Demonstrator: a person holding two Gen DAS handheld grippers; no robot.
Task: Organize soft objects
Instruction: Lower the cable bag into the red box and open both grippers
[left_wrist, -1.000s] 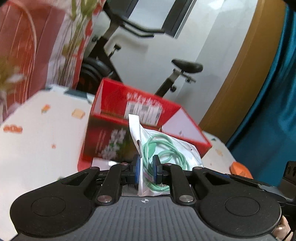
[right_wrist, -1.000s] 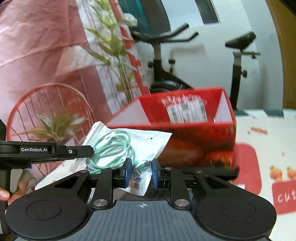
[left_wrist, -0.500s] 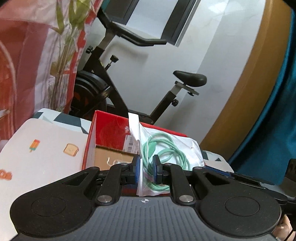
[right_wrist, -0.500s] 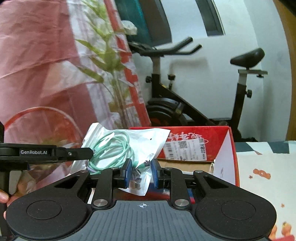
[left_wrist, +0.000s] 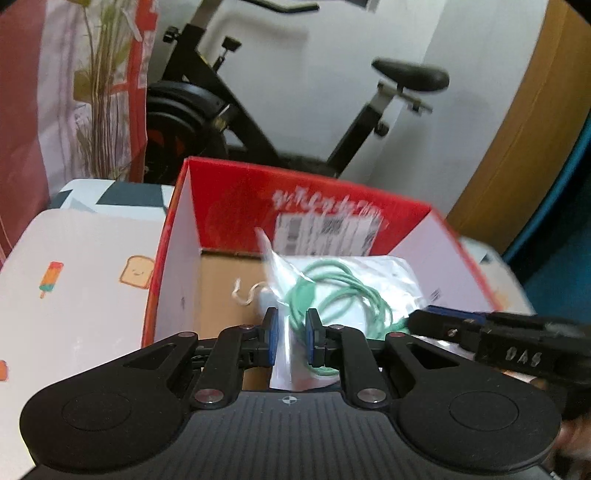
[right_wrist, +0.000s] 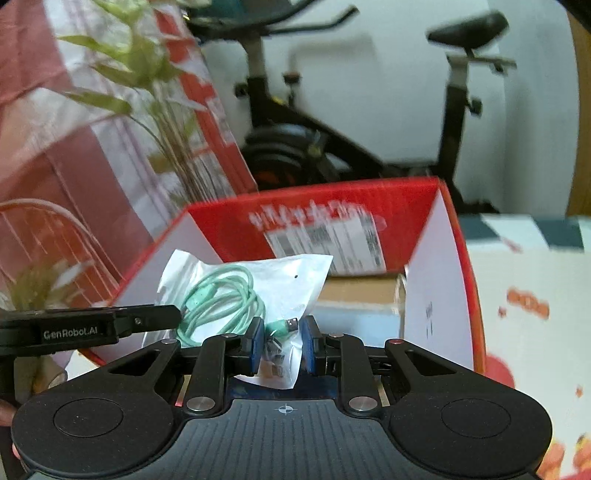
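Note:
A clear plastic bag with a coiled green cable (left_wrist: 334, 291) (right_wrist: 236, 291) hangs over the open red cardboard box (left_wrist: 229, 199) (right_wrist: 454, 258). My left gripper (left_wrist: 291, 338) is shut on one edge of the bag. My right gripper (right_wrist: 282, 341) is shut on the other edge, near the cable's plug. Each gripper shows in the other's view: the right one (left_wrist: 491, 334) at the right, the left one (right_wrist: 96, 325) at the left. Inside the box lies a small white thing with a string (left_wrist: 251, 293) on the brown bottom.
The box stands on a table with a white cloth (left_wrist: 81, 266) printed with toast and ice lollies. Behind it are an exercise bike (left_wrist: 258, 107) (right_wrist: 332, 122), a green plant (right_wrist: 155, 96), a red-and-white hanging (left_wrist: 22, 92) and a teal curtain (left_wrist: 569, 236) at the right.
Both grippers have carried the bag forward from in front of the box to above its open top. The box interior has come into view. Both grips are unchanged.

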